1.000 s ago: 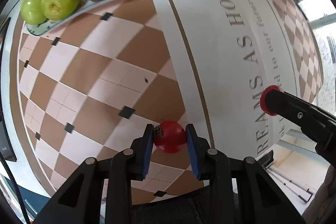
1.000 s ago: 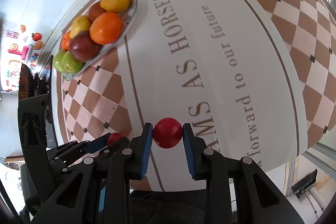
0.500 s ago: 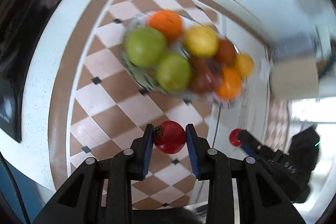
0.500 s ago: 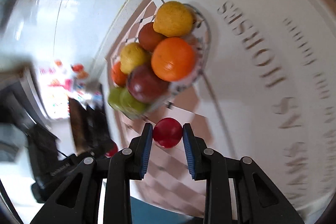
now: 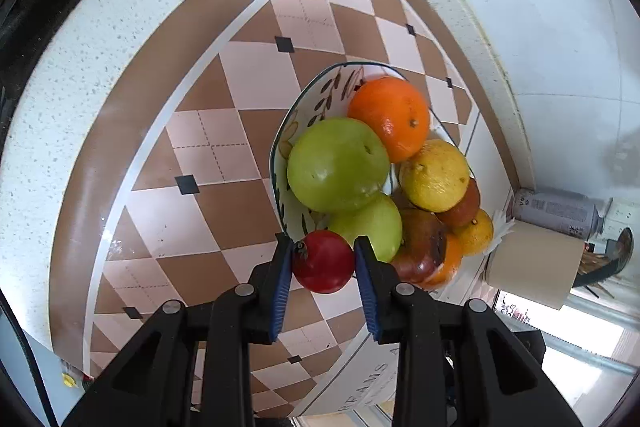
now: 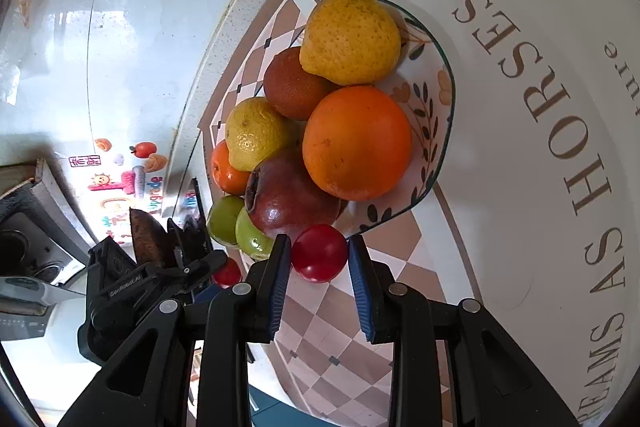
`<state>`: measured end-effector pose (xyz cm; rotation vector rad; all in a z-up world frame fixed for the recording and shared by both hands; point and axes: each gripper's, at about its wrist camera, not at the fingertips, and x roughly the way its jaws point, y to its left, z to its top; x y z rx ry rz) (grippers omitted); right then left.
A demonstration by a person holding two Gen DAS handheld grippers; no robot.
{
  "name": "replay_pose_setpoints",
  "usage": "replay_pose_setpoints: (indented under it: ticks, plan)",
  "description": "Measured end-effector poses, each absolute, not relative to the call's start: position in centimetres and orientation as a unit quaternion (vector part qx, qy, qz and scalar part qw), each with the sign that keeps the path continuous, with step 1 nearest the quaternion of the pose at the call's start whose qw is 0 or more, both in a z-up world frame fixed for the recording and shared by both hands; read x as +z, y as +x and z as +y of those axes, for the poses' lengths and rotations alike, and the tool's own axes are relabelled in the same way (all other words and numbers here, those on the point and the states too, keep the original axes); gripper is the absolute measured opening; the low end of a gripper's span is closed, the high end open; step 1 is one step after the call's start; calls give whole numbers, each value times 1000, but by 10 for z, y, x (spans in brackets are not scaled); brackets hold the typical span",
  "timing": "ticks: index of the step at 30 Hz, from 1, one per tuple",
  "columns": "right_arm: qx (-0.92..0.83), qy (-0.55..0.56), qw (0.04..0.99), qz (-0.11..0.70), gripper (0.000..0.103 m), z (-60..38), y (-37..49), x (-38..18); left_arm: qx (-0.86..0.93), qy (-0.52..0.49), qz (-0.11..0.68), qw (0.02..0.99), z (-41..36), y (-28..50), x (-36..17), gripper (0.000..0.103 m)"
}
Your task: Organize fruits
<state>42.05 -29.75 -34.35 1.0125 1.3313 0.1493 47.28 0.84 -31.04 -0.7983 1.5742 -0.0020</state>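
Note:
My left gripper [image 5: 323, 261] is shut on a small red fruit with a stem [image 5: 323, 261], held at the near rim of a patterned fruit plate [image 5: 316, 103]. The plate holds green apples [image 5: 338, 165], an orange [image 5: 390, 117], a lemon [image 5: 434, 175] and darker fruits. My right gripper [image 6: 318, 257] is shut on a smooth red fruit [image 6: 319, 253], held by the plate's [image 6: 434, 123] near edge, beside a dark red apple [image 6: 290, 195]. The left gripper [image 6: 224, 273] shows at the lower left of the right wrist view with its red fruit.
The plate sits on a checkered brown and pink tablecloth [image 5: 224, 155] with a white lettered band [image 6: 540, 107]. A paper roll [image 5: 532, 267] and a spray can [image 5: 556, 211] stand behind the plate. A white wall [image 6: 160, 7] borders the counter edge.
Both grippers have carried their red fruits from over the open tablecloth toward the plate, which is now close in front of both. Both stay shut on their fruit.

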Motion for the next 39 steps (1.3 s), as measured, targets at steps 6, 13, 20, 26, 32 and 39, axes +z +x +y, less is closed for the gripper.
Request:
replay_pose_setpoints:
  ticks: [6, 13, 20, 26, 32, 39]
  plan:
    - [61, 438, 672, 594, 33, -295, 429, -343, 2, -355, 697, 623, 10, 475, -320, 29]
    - [56, 435, 672, 597, 43, -298, 431, -344, 1, -356, 702, 617, 7, 478, -322, 32]
    - [53, 369, 704, 604, 58, -302, 426, -322, 2, -317, 701, 639, 1, 477, -311, 32]
    - [27, 242, 753, 611, 78, -301, 424, -291, 6, -196, 700, 686, -25, 467, -288, 32]
    - [-4, 73, 796, 601, 94, -285, 421, -261, 24, -54, 672, 738, -56, 448, -265, 73]
    - [0, 14, 811, 585, 95, -278, 412, -243, 32, -7, 649, 760, -69, 428, -252, 95]
